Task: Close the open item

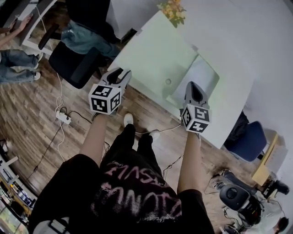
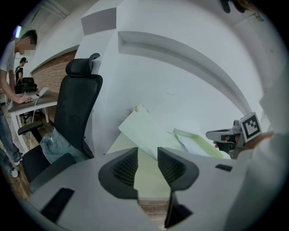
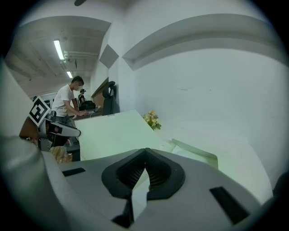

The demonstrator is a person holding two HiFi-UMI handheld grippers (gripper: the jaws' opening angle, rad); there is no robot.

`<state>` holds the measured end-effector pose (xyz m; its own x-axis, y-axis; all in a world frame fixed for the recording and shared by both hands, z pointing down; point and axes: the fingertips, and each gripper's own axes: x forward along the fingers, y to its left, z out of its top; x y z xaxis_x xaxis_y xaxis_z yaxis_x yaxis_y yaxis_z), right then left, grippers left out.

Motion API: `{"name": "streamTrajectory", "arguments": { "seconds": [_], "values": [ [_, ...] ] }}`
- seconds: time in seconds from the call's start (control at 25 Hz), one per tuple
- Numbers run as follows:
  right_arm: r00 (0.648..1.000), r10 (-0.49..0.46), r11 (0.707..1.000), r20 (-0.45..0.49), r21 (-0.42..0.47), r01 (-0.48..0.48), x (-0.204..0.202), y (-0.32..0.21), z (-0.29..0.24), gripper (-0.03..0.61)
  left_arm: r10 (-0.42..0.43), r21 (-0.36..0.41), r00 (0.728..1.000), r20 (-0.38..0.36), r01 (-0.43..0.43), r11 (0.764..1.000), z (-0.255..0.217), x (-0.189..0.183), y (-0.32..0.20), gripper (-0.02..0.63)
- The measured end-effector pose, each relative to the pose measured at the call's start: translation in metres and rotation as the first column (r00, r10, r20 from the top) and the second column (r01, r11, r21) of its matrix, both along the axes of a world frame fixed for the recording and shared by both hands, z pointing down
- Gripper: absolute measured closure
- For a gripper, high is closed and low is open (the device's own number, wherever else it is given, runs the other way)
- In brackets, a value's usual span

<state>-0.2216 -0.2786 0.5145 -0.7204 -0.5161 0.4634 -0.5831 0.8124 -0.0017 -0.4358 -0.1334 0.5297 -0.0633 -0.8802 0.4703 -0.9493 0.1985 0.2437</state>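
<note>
Presently left tongs (image 1: pixel 120 73) (image 2: pixel 147 151) at near edge of pale green rectangular worktop (image 1: pixel 151 59), jaws wide apart, nothing between pads. Right tongs (image 1: pixel 194 87) (image 3: pixel 145 151) over right part of worktop, jaws closed tip to tip, empty. Pale flat case lying open (image 1: pixel 199 73) (image 2: pixel 198 143) (image 3: pixel 198 155) at worktop's right end, just beyond right tongs. Yellow flower bunch (image 1: pixel 173 10) (image 3: pixel 152 119) at worktop's far corner. Black mesh office chair (image 2: pixel 81 103) beside worktop's left side

I stood on a wood-plank floor (image 1: pixel 36 137), black office chair (image 1: pixel 73 64) at ten o'clock, blue chair (image 1: pixel 249 141) at four, white wall (image 2: pixel 180 81) ahead.
</note>
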Motion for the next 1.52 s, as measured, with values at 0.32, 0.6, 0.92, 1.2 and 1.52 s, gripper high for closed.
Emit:
{"name": "streamTrajectory", "arguments": {
  "seconds": [0.32,0.6,0.92,1.2,1.52],
  "values": [
    [1.000,0.012,1.000,-0.003,0.000,-0.012,0.001,0.000,0.000,0.568,0.017,0.007,1.000,-0.025,-0.017,1.000,-0.003,0.001,-0.006,0.515],
    [1.000,0.028,1.000,0.009,0.005,-0.028,0.011,0.001,-0.004,0.568,0.030,0.025,1.000,0.000,-0.030,0.999,-0.014,0.009,-0.006,0.541],
    [0.997,0.064,0.998,0.037,0.023,-0.064,0.036,0.003,-0.019,0.568,0.037,0.067,0.999,0.035,-0.039,0.997,-0.039,0.028,-0.008,0.565],
    [0.992,0.108,0.993,0.072,0.028,-0.110,0.074,0.005,-0.027,0.569,0.058,0.096,0.995,0.082,-0.066,0.993,-0.062,0.056,-0.015,0.577],
    [0.977,0.170,0.984,0.128,0.036,-0.176,0.128,0.008,-0.043,0.568,0.113,0.125,0.984,0.139,-0.130,0.984,-0.087,0.109,-0.024,0.586]
  ]
}}
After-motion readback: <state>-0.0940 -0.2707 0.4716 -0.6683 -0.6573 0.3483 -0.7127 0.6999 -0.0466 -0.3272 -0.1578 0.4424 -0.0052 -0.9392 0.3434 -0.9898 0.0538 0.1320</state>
